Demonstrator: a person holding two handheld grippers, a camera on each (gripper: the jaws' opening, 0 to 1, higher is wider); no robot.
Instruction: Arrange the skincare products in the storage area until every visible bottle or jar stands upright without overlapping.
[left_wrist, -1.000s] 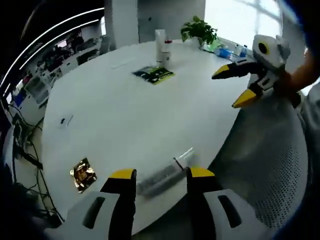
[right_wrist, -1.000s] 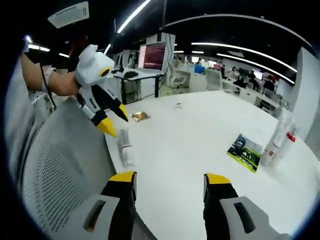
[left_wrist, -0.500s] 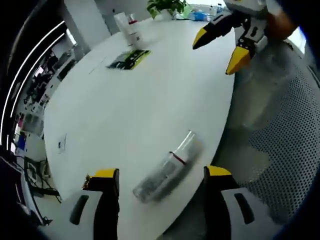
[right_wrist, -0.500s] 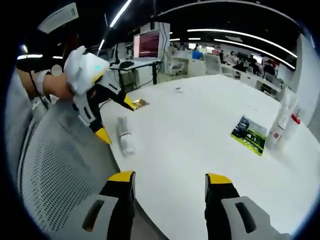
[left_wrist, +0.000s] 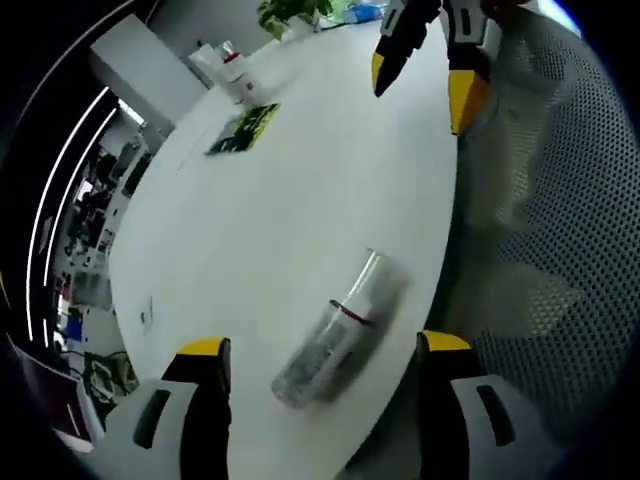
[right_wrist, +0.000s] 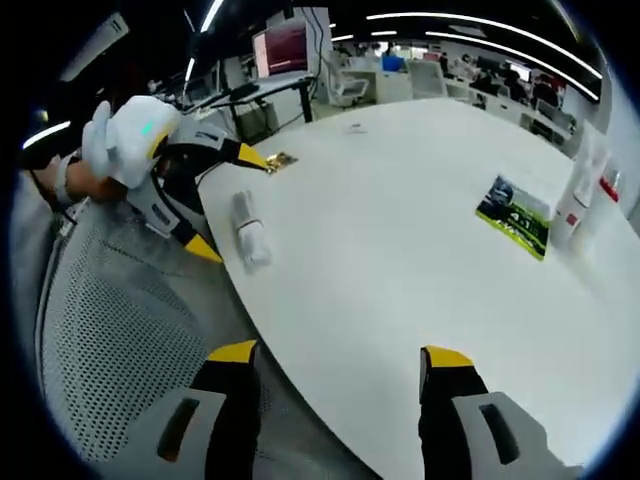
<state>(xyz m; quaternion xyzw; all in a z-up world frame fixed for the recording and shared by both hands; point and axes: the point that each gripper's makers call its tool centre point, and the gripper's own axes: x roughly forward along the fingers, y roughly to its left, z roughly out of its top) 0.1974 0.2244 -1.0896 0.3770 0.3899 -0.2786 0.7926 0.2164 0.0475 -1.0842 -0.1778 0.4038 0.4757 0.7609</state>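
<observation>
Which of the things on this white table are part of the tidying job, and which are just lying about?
Part of the job:
lying tube
upright bottles
left gripper, open

Just lying about:
green packet
gold sachet
potted plant
mesh chair

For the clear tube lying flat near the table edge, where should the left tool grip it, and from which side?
Probably across the middle of the clear tube, coming down from above. It lies flat on the white table, lengthwise between the open left tool's jaws, so its round sides are free.
</observation>
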